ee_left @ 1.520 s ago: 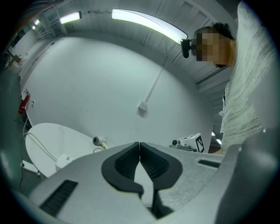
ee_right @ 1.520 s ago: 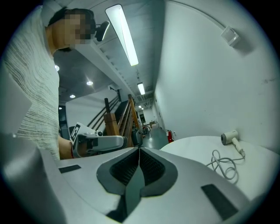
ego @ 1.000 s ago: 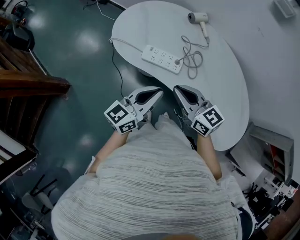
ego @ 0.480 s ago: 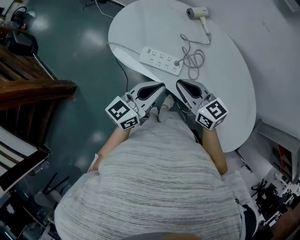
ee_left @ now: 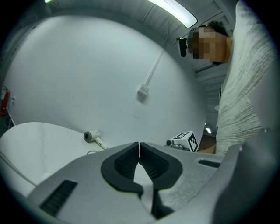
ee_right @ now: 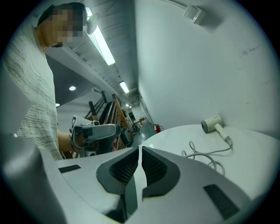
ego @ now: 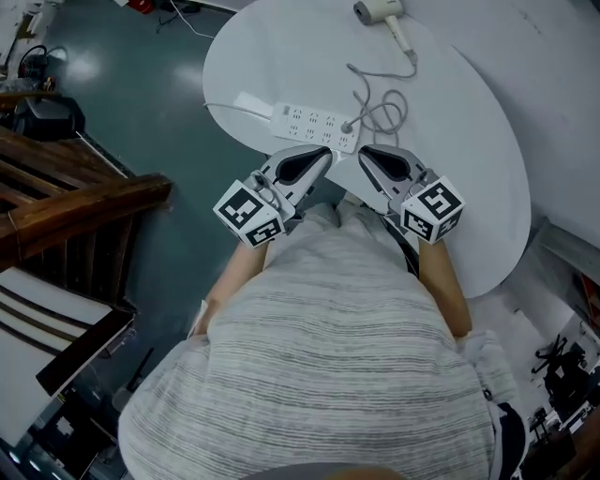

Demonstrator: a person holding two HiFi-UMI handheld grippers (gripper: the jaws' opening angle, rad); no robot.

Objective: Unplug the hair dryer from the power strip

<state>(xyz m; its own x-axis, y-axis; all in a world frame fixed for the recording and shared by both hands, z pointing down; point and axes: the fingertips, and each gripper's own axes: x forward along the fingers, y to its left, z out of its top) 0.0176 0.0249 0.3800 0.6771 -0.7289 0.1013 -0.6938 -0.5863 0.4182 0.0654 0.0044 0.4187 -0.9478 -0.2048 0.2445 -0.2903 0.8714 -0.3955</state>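
Hair dryer point(ego: 380, 11) plug point(ego: 349, 126) sits in the power strip point(ego: 314, 124), so the unplugging is not yet done; reads as the approach step.

Nearest: left tool point(ego: 322, 153) and right tool point(ego: 367, 152), side by side at the near edge of the worktop point(ego: 469, 197). Both have jaws pressed together with nothing between them.

Just ahead of both tips: power strip lying crosswise, plug at the end nearer the right tool.

Beyond the right tool: cord point(ego: 377, 111) in a loose coil, running on.

Farthest, well ahead of the right tool: hair dryer on its side near the worktop's far edge.

Next move, my guess: right tool opens, closes on the plug body and pulls straight out of the socket. Left tool probably needs to press the strip down so it doesn't lift.

Count: two tools, one power strip, one seated plug, one cord, one hair dryer, one worktop.
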